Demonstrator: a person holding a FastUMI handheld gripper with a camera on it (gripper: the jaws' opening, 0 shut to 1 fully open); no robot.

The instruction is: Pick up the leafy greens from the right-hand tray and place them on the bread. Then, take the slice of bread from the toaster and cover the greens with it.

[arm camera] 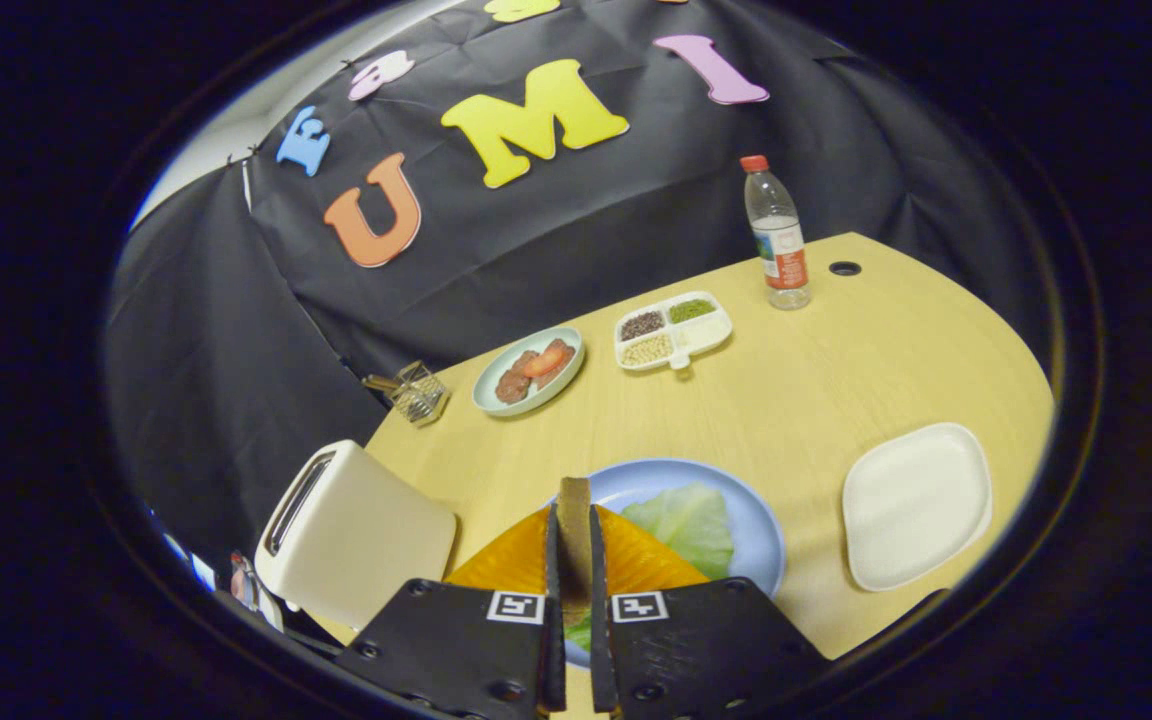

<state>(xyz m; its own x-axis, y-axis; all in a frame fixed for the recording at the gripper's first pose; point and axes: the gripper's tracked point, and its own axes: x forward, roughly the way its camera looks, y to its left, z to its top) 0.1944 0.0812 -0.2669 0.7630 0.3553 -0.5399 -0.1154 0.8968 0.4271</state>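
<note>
Gripper fingers: the gripper (pixel 573 560) is pinching a slice of bread (pixel 573 530) edge-on, both fingers pressing on its flat faces so that it is standing upright between them.
Why held so: a pinch across the faces is keeping the slice from swinging; it will need tipping flat before it can lie as a cover.
Leafy greens: the leafy greens (pixel 688 525) are lying on the blue plate (pixel 756 520), just beyond the fingertips and a little to their right.
Lower bread: an orange-brown surface (pixel 636 560) is spreading out to both sides of the fingers over the plate; it is probably the bottom slice under the greens, but the fingers are hiding too much to be sure.
Toaster: the toaster (pixel 356 535) is sitting just left of the plate, its slot looking empty.
Right-hand tray: the white tray (pixel 921 505) is lying bare to the right.
Around: a plate of meat slices (pixel 528 370), a divided dish of seeds (pixel 673 330), a water bottle (pixel 776 235) and a small wire holder (pixel 416 392) are standing well beyond.
In the way: nothing is lying between the held slice and the greens; the toaster is the nearest thing to brush.
</note>
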